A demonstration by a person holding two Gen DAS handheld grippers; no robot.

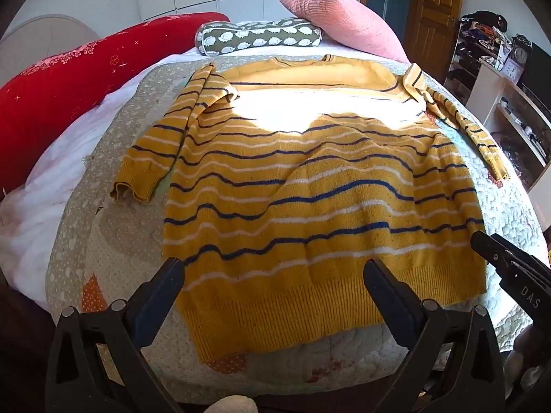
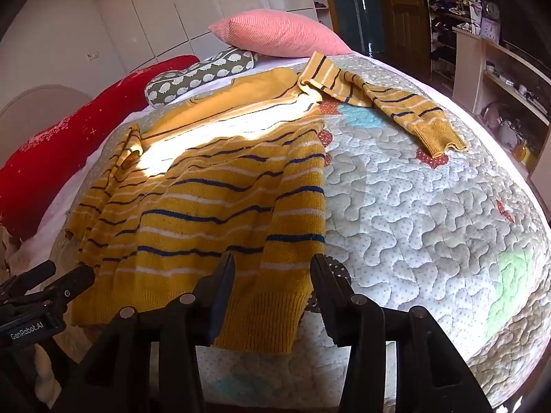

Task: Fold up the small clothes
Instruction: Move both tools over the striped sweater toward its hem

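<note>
1. Mustard-yellow knit sweater (image 1: 310,186) with navy and white stripes lay spread flat on the bed's quilt (image 2: 430,206), hem toward the cameras, neckline toward the pillows.
2. Its left sleeve (image 1: 162,144) was bent back alongside the body, cuff resting on the quilt; its right sleeve (image 2: 396,103) stretched out and away from the body, cuff lying apart on the quilt.
3. A band of sunlight crossed the chest area, washing out the stripes there.
4. Left tongs (image 1: 273,285) stood wide open above the ribbed hem, one finger near the hem's left corner, the other over the hem's middle; nothing was gripped. Whether the fingertips touched the knit could not be told.
5. Right tongs (image 2: 272,275) were open, straddling the sweater's right hem corner, fabric lying between the fingers but not pinched. They also showed at the right edge of the left wrist view (image 1: 509,261).
6. Quilt: pale, stipple-stitched, with orange, blue and green patches.
7. At the head of the bed: pink cushion (image 1: 337,17), green bolster with white hedgehog print (image 1: 258,36), long red pillow (image 1: 69,82).
8. Beyond the bed: wooden door (image 1: 434,10), cluttered shelves (image 2: 499,79), white wardrobe panels (image 2: 172,10).
</note>
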